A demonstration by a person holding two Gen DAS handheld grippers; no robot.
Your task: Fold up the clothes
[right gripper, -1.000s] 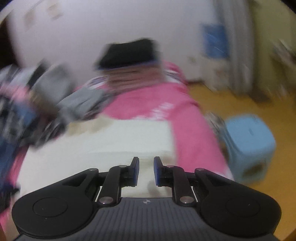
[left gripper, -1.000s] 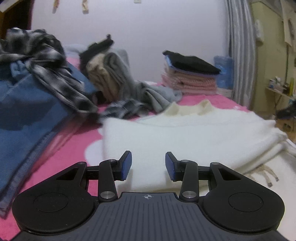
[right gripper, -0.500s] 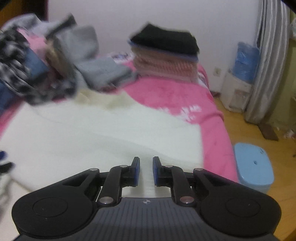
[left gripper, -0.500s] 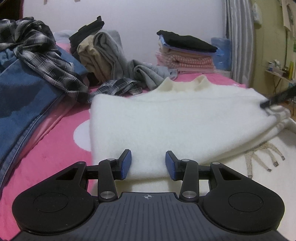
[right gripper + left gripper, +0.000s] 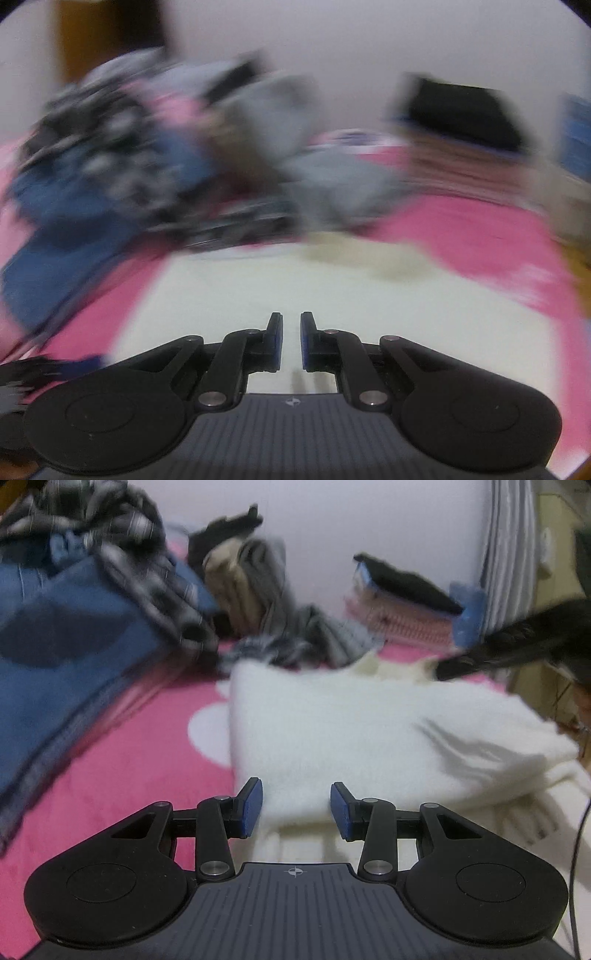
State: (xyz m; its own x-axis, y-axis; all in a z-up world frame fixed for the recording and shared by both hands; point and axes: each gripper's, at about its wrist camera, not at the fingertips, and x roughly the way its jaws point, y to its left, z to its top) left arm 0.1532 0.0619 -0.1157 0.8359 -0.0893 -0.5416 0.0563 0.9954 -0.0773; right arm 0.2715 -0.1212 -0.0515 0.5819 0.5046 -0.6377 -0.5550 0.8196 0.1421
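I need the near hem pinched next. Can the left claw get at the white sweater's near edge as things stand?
Probably yes. The left claw stands open right over the near edge of the white sweater, pads apart and gripping nothing. No other clothes lie between them; the unfolded pile sits off to the left.

My right gripper (image 5: 291,341) hangs over white sweater (image 5: 295,291) on pink bedcover (image 5: 461,229), jaws closing, nothing between. I see blurred clothes pile (image 5: 147,166) behind, folded stack (image 5: 465,129) far right.
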